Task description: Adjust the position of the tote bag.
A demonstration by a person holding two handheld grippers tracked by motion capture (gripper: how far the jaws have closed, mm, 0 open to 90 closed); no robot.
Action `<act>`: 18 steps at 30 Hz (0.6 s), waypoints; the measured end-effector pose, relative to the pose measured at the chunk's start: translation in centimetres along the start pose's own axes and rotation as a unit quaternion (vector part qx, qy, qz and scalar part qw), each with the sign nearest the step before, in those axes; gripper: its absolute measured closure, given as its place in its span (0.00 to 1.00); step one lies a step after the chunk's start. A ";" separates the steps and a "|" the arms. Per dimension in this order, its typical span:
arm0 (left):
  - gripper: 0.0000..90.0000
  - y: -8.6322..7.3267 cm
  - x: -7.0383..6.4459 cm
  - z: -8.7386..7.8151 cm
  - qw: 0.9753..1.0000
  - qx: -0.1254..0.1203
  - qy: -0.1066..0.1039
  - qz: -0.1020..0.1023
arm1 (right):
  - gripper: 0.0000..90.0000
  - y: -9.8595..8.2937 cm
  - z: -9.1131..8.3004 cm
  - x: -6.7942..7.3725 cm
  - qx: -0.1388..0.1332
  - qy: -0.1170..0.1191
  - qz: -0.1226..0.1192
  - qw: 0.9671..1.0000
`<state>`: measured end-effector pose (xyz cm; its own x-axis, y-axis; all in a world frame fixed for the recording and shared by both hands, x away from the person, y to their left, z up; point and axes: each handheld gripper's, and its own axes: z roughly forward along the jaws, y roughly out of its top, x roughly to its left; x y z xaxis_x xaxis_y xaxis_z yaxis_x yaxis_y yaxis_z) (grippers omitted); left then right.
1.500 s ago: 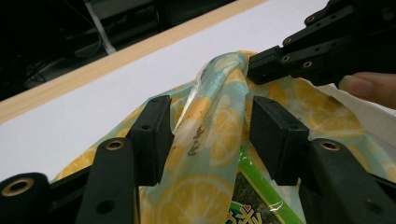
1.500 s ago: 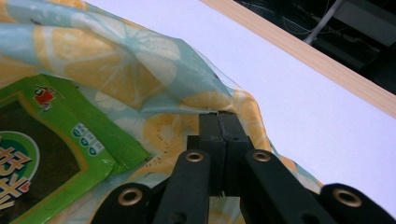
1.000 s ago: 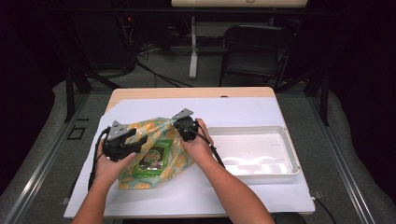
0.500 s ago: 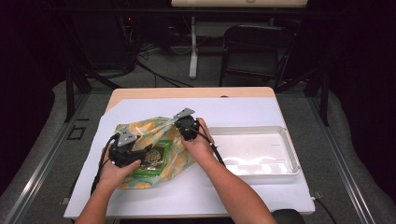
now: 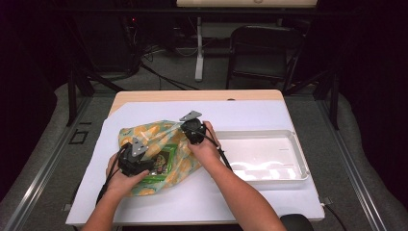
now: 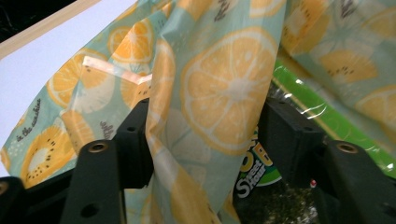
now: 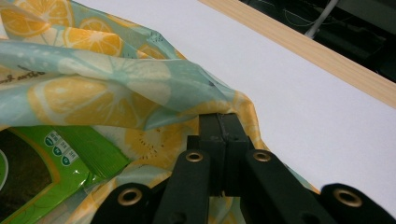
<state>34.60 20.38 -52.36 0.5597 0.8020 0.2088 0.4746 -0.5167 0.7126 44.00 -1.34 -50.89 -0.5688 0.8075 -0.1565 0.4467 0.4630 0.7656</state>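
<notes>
A mint-green bag printed with orange and lemon slices lies on the left half of the table. Inside its mouth is a bright green snack packet, also visible as the packet past the cloth. My right gripper is at the bag's far right corner. In the right gripper view this gripper is shut on the edge of the bag. My left gripper is at the bag's near side. It is open, and a fold of the bag hangs between its wide jaws.
A shallow clear plastic tray sits on the right of the white table cover. The wooden table edge runs along the far side. A black chair and stands are behind the table.
My left gripper has moved from the bag's far left side toward the person and a little right, to the bag's mouth. The right gripper has stayed in place, shut on the bag's corner.
</notes>
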 end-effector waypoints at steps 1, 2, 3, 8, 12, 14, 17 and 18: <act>0.48 -0.1 0.0 0.1 1.000 0.001 0.004 0.003 | 1.00 0.0 0.0 0.0 -0.002 -0.001 0.002 1.000; 0.50 -0.1 0.1 0.1 1.000 0.004 0.007 0.006 | 1.00 0.0 0.0 0.0 -0.001 -0.001 0.001 1.000; 0.58 -0.2 0.2 0.1 1.000 0.005 0.011 0.005 | 1.00 0.0 0.0 -0.1 -0.001 -0.001 0.000 1.000; 0.69 -0.4 1.8 -0.4 1.000 0.002 0.024 -0.016 | 1.00 0.0 -0.1 -0.1 -0.002 0.000 0.001 1.000; 0.83 -0.3 3.1 -0.7 0.999 -0.009 0.037 -0.037 | 1.00 0.0 -0.2 0.1 -0.005 0.000 -0.003 1.000; 0.88 -0.2 3.5 -0.6 0.998 -0.011 0.045 -0.045 | 1.00 0.0 -0.4 0.3 -0.002 0.001 -0.009 1.000; 0.94 0.1 4.2 -0.3 0.997 -0.010 0.056 -0.054 | 1.00 0.1 -0.6 0.4 -0.004 0.001 -0.012 1.000; 0.96 0.2 4.4 -0.3 0.997 -0.012 0.060 -0.056 | 1.00 0.1 -0.7 0.5 -0.006 0.001 -0.014 1.000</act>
<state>36.98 23.88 -51.14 0.4172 0.8854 0.2048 0.5132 -0.4155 0.7510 43.30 -1.10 -50.47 -0.5825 0.7932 -0.1775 0.4221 0.4818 0.7679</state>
